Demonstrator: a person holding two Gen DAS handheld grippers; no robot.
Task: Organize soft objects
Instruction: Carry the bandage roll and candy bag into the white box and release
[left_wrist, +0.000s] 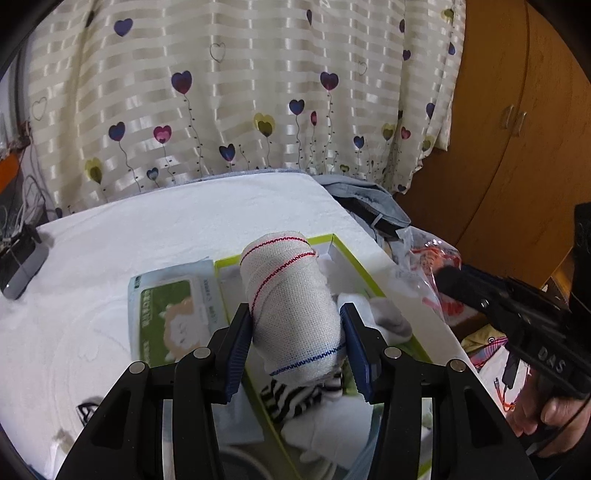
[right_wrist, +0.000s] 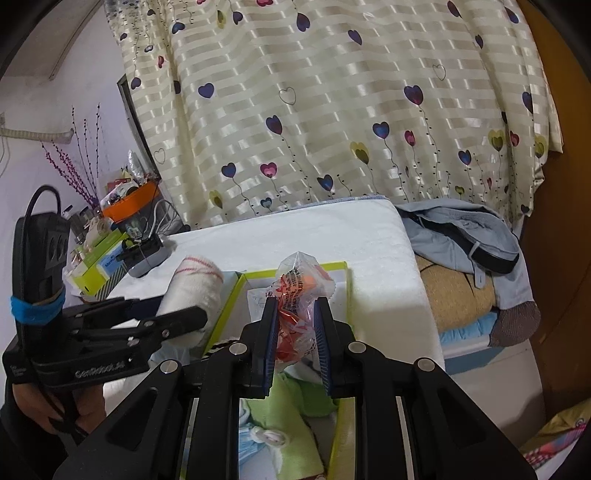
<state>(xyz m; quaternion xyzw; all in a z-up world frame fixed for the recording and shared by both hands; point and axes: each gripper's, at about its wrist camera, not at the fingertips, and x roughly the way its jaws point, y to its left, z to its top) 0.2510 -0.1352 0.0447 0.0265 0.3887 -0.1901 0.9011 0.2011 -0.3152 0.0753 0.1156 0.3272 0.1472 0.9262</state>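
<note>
Left claw (left_wrist: 297, 336): closed about the lower middle of a bandage roll (left_wrist: 288, 288), blue pads pressed into both flanks. The roll is held clear above the box (left_wrist: 343, 245), its far end pointing past the box's far rim. Judged light, soft and compressible; the weave should give good friction. A grip across the middle, as now, suits it; a harder squeeze would only deform it.

Right claw (right_wrist: 294, 334): closed to a narrow gap on a bag (right_wrist: 297, 284) of clear film with orange contents, also held above the box. Judged very light, but the film is slippery and crinkles; best pinched through the contents, not on loose film.

Beneath, inside the box: a striped sock (left_wrist: 291, 397), a white sock (left_wrist: 380, 317), and a green cloth (right_wrist: 291, 410).

Left of the box, touching it: a wipes pack (left_wrist: 173, 317) on the white bed (left_wrist: 147, 236).

Beyond the box: heart-print curtain (left_wrist: 240, 92).
</note>
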